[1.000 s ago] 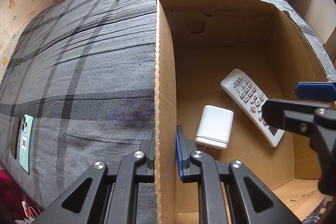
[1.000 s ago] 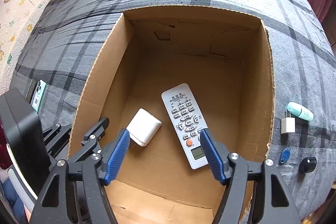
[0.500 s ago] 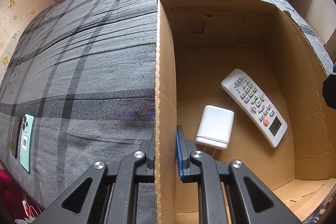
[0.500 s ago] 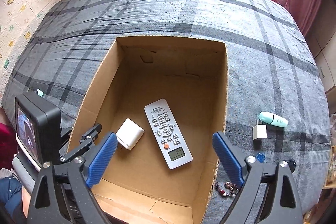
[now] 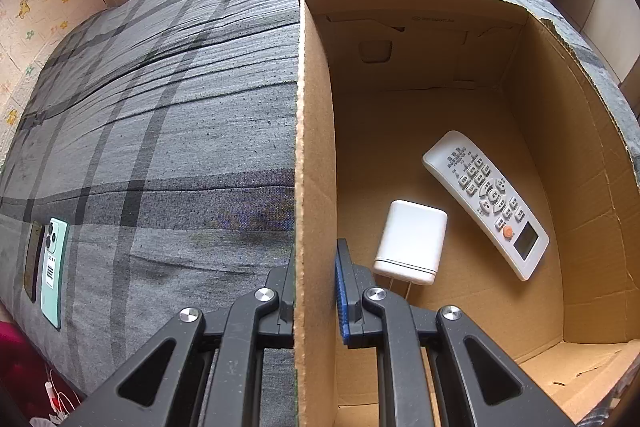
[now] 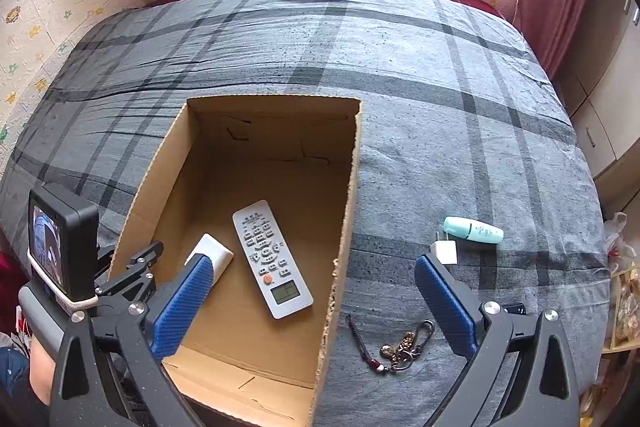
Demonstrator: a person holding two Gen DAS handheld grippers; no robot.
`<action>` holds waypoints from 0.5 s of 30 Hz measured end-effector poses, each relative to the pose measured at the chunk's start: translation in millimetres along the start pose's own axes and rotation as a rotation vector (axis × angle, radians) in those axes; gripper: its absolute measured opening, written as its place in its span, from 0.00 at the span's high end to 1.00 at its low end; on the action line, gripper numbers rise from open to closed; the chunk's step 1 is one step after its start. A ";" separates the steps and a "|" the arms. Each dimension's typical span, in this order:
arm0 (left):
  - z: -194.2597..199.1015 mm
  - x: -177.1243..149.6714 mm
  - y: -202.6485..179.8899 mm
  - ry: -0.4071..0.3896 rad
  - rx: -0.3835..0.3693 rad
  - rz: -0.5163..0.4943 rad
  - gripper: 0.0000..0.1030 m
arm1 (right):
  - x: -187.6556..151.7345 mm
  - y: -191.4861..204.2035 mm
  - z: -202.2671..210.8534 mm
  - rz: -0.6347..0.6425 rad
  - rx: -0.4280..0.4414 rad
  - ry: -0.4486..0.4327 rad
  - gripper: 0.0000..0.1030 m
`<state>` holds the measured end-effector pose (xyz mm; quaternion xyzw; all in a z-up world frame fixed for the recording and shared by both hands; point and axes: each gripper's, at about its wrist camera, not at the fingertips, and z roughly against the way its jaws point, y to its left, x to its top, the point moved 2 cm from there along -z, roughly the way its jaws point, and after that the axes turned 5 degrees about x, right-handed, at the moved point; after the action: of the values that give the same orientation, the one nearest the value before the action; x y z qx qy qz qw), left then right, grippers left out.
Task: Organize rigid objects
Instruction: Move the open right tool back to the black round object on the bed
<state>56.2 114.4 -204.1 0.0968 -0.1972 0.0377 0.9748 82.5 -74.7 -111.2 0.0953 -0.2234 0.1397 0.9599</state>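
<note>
The right gripper (image 6: 316, 303), jaws just spread wide and empty, hangs over the bed's near edge beside the keychain (image 6: 394, 345), while the left gripper (image 5: 316, 287) clamps the box (image 5: 314, 147) wall.

Your left tool (image 5: 316, 291) clamps the near left wall of the open brown cardboard box (image 6: 344, 227), blocking that corner. Inside, a white rectangular charger (image 5: 412, 241) and a long white remote control (image 6: 272, 259) fill the near floor; the far half lies free. Right of the box, the grey plaid bed (image 6: 400, 47) is open beyond a brass keychain (image 6: 400, 347).
</note>
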 end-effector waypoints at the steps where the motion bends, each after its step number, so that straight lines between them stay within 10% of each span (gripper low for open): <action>1: 0.0 0.2 -0.1 0.000 0.000 0.001 0.85 | -0.7 -4.1 1.8 -0.004 -0.001 -0.002 0.00; 15: -1.0 0.0 1.8 0.001 -0.007 0.012 0.85 | -12.7 -81.5 15.3 -0.081 -0.108 -0.021 0.00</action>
<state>56.4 116.4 -204.7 0.0921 -0.1974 0.0431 0.9750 90.7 -158.1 -113.3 0.0539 -0.2364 0.0876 0.9662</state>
